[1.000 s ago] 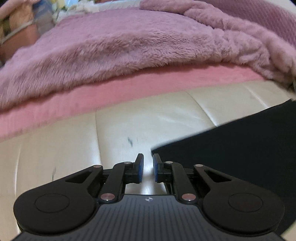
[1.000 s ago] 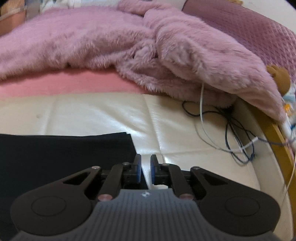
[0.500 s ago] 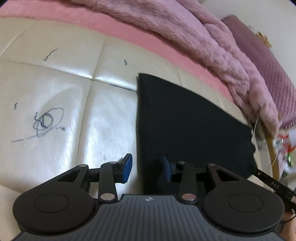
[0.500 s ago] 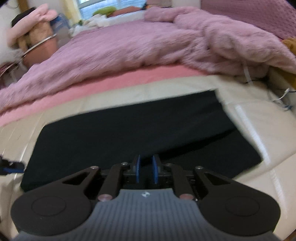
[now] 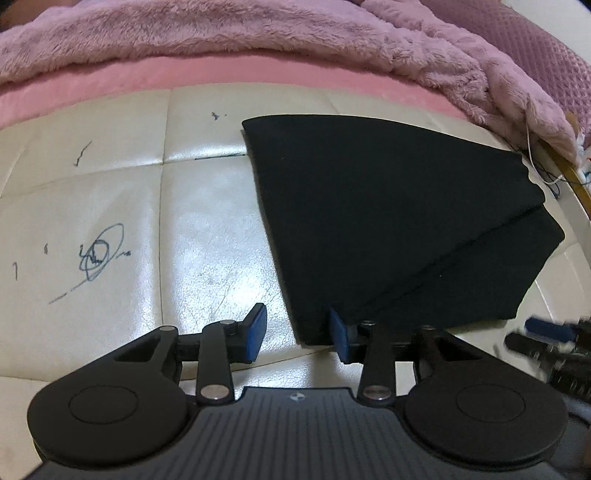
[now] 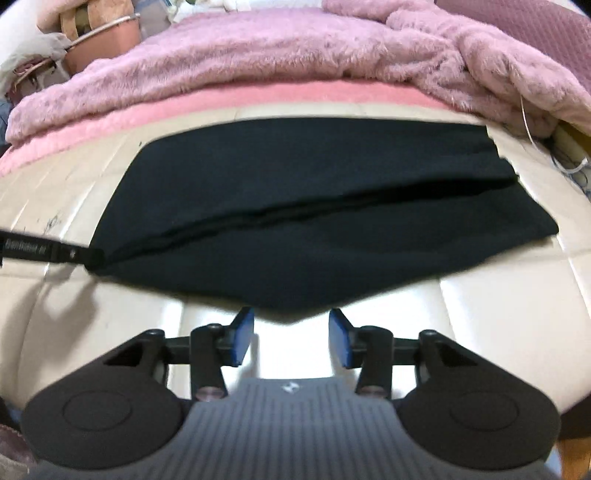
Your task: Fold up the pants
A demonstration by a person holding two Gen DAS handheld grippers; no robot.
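Note:
Black pants [image 5: 388, 206] lie folded flat on a cream leather surface [image 5: 207, 229], one layer offset over the other. My left gripper [image 5: 297, 332] is at their near left corner, jaws opening. The corner lies between the blue pads [image 5: 256, 330] without being pinched. In the right wrist view the pants [image 6: 314, 206] spread wide. My right gripper [image 6: 291, 338] hovers at their near edge with its jaws opening. A point of cloth dips toward the gap, and the pads [image 6: 340, 341] do not touch it. The left gripper's finger [image 6: 40, 251] shows at the pants' left corner.
A fluffy mauve blanket [image 5: 258, 33] and a pink sheet [image 5: 147, 79] lie behind the pants. Pen scribbles [image 5: 98, 254] mark the leather on the left. Thin cables [image 6: 576, 166] and a wooden edge [image 5: 576, 177] sit at the far right. Bags [image 6: 85, 48] stand at the back left.
Both grippers have come from the pants' far corners to the near edge. Both were nearly shut and now stand open. The pants lie folded over, with two layers showing.

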